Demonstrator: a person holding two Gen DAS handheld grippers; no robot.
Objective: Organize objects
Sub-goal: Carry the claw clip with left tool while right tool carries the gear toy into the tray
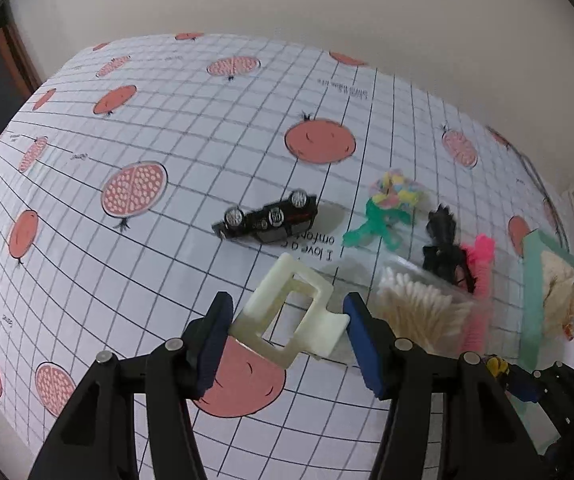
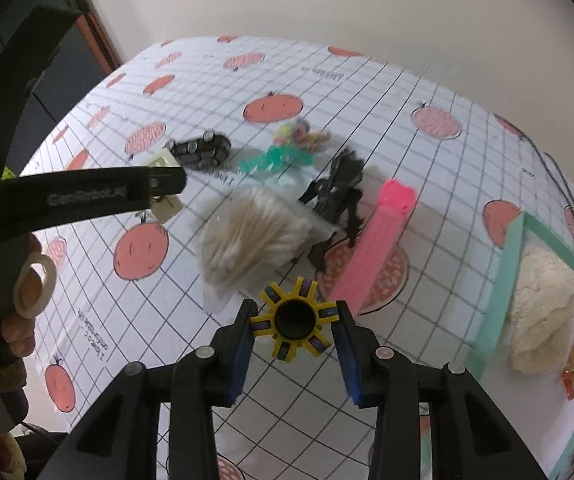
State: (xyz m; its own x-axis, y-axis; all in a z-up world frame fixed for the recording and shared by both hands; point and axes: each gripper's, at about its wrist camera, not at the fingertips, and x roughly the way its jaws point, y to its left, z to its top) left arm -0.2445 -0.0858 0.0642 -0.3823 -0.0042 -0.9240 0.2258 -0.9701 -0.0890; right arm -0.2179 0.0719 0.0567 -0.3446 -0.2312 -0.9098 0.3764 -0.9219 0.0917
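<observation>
1. At the left, the left gripper (image 1: 289, 334) had its fingers closed on a cream hair clip (image 1: 287, 312), a pale open rectangular frame gripped by its two ends and tilted above the bench (image 1: 87, 240). The clip appeared to be lifted clear of the checked cloth, though contact underneath could not be ruled out.
2. Just beyond the clip lay a black toy car (image 1: 269, 220), upturned with its wheels showing, near the middle of the bench.
3. Further right sat a bag of cotton swabs (image 2: 253, 236), a green tangle with a pastel puff (image 2: 287, 148), a black tangle (image 2: 335, 196) and a pink comb (image 2: 375, 248).
4. The right gripper (image 2: 295, 330) had its fingers shut on a yellow spinner (image 2: 295, 320), a spoked disc with a dark hub, held above the bench just in front of the swabs.
5. At the right edge stood a teal tray (image 2: 503, 280), already holding a cream cloth.
6. Judgement: both pickups seemed done and the carry was in hand. The next move called for bringing spinner and clip over the tray rim without loosening either hold.
</observation>
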